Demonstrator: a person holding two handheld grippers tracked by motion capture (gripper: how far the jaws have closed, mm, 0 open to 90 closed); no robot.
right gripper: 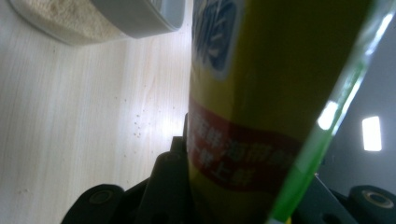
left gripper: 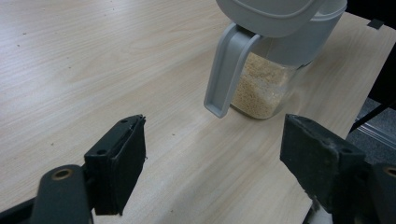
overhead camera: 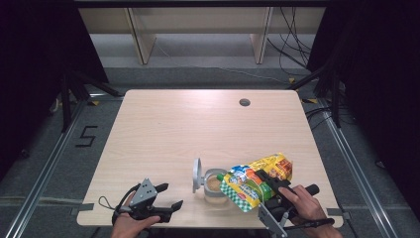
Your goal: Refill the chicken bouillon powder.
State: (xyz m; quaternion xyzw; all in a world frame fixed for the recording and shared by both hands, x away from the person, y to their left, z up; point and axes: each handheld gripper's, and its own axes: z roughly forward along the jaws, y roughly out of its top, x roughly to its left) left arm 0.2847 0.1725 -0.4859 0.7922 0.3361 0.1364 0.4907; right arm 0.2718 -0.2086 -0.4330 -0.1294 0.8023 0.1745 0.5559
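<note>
Right gripper (overhead camera: 271, 184) clamping one snack bag (overhead camera: 255, 182), glossy plastic, yellow with a green edge, a blue patch and a green-and-white chequered corner; bag tilting over the open mouth of the canister (overhead camera: 214, 186) near the table's (overhead camera: 198, 124) front edge. In the right gripper view, bag (right gripper: 261, 107) rising between the black jaws; red band with white Chinese characters, too blurred for reading; blue logo likewise unreadable. Tiny pale grains (right gripper: 137, 126) lying scattered on the wood beside it.

One canister, clear plastic body with grey collar, holding fine beige granules up to roughly half height; one grey hinged lid (overhead camera: 197, 174) standing flipped up at its left side. In the left gripper view, canister (left gripper: 268, 79) standing just ahead, a flat grey latch tab (left gripper: 227, 70) hanging down its wall.

Left gripper (overhead camera: 166, 198) resting at the table's front-left, jaws spread wide, grasping nothing, well apart from the canister; grey three-cornered plate (overhead camera: 143, 191) sitting on top.

Table: light wood-grain laminate, square with rounded corners, one round grommet hole (overhead camera: 244, 102) near the far edge. A "5" (overhead camera: 86, 136) marked in black tape on the grey floor at left.
</note>
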